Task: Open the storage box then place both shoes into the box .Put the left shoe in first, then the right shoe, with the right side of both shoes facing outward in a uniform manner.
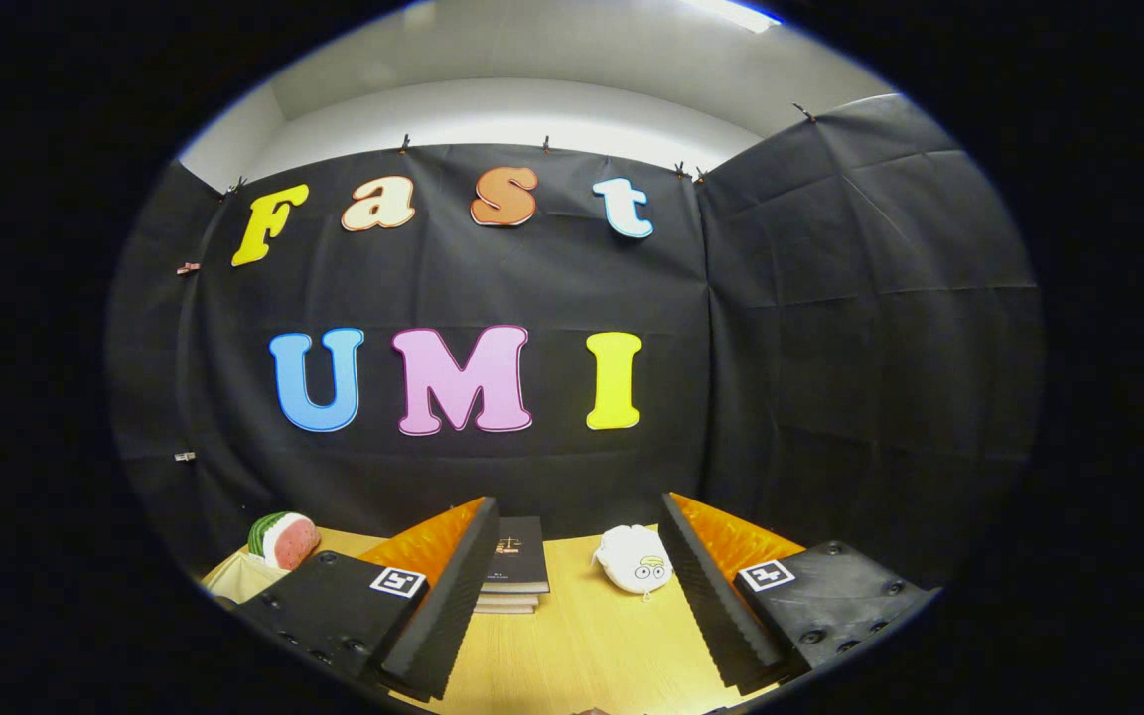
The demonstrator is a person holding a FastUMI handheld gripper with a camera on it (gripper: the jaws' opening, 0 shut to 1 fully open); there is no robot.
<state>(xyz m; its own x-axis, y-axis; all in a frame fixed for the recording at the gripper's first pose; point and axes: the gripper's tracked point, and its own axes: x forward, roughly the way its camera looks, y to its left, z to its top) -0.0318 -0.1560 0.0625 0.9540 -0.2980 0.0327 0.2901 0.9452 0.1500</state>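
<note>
My gripper (577, 516) is held up high, looking at the booth's back wall, with its two fingers spread wide apart and nothing between them. Below and between the fingers lies the wooden table (582, 645). I see no storage box or shoe from this height.
A stack of dark books (515, 566) lies on the table just beyond the left finger. A small white plush toy (634, 561) sits near the right finger. A watermelon-slice toy (284, 539) rests in a pale container (234, 581) at the table's far left.
</note>
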